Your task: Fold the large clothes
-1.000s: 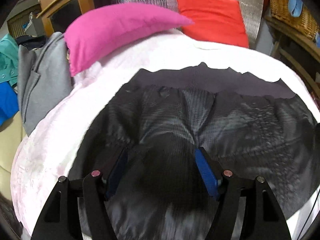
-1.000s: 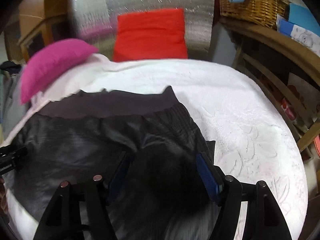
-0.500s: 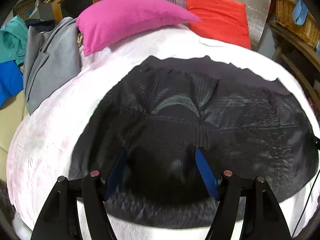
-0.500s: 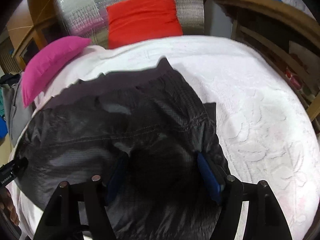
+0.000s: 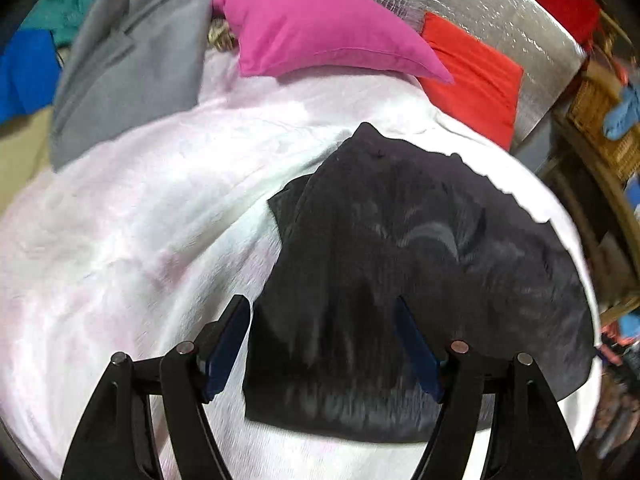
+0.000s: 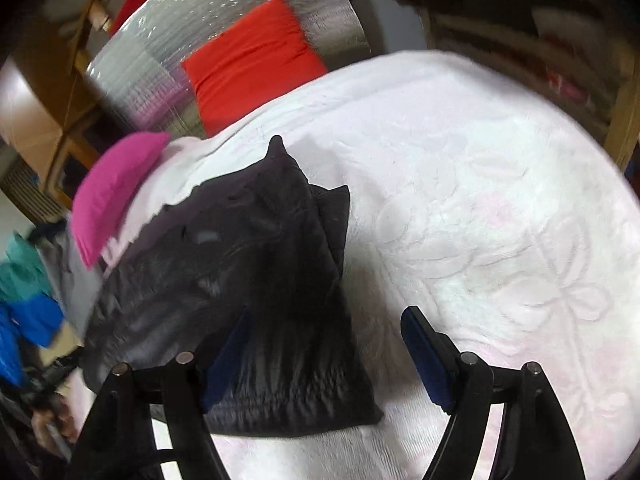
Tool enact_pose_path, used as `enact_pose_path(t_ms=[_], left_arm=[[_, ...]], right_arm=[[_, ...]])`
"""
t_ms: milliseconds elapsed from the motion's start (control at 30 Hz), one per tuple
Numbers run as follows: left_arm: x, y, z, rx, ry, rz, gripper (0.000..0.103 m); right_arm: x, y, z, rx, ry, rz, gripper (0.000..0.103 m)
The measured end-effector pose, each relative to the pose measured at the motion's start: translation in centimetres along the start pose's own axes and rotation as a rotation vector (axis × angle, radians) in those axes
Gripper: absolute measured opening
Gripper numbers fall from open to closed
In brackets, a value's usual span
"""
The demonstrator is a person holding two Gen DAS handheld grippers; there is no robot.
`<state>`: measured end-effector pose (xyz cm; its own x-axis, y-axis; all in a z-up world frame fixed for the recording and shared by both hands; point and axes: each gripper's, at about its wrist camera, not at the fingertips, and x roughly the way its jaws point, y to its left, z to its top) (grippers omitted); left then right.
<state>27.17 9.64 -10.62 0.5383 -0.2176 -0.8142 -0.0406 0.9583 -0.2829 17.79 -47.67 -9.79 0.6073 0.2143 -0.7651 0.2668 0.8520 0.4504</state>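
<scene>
The left claw [image 5: 322, 344] is wide open and holds nothing. The right claw [image 6: 326, 354] is wide open too, with nothing in it. Both hang just above the near edge of the black clothes [image 5: 420, 280], which lie folded over on the white bed cover [image 5: 120, 220].

The clothes look soft, light and a bit shiny, so they may slide. A good spot to pinch looks like the near corner at 6 o'clock, through all the layers.

Farther off, at 12 o'clock, sit a pink pillow [image 5: 320, 28] and a red pillow [image 6: 252, 60].
</scene>
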Motion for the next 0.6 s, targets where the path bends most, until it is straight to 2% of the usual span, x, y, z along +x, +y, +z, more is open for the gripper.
enact_pose_path(t_ms=[200, 300, 367, 400, 433, 467, 533, 600], left_arm=[[3.2, 1.0, 3.1, -0.059, 0.047, -0.107, 0.077], [5.0, 1.5, 3.4, -0.104, 0.084, -0.159, 0.078], [6.3, 1.4, 3.1, -0.1, 0.126, -0.167, 0.079], [7.1, 1.1, 2.9, -0.08, 0.148, -0.145, 0.079], [7.7, 0.8, 2.7, -0.052, 0.152, -0.127, 0.078], [7.7, 0.4, 2.6, -0.026, 0.132, -0.109, 0.075], [7.6, -0.5, 2.9, -0.005, 0.136, -0.11, 0.041], [7.1, -1.2, 3.4, -0.002, 0.141, -0.083, 0.027]], right_arm=[[4.8, -0.2, 2.6, 0.044, 0.057, 0.101, 0.08], [6.7, -0.3, 3.2, 0.064, 0.101, 0.155, 0.08], [8.2, 0.1, 3.0, 0.044, 0.158, 0.184, 0.08], [8.4, 0.6, 3.0, 0.017, 0.152, 0.169, 0.078], [8.5, 1.3, 3.1, -0.017, 0.153, 0.161, 0.07], [8.5, 1.8, 3.1, -0.026, 0.164, 0.166, 0.046], [8.2, 3.3, 3.5, -0.073, 0.164, 0.122, 0.028], [7.5, 4.8, 4.0, -0.117, 0.163, 0.081, 0.02]])
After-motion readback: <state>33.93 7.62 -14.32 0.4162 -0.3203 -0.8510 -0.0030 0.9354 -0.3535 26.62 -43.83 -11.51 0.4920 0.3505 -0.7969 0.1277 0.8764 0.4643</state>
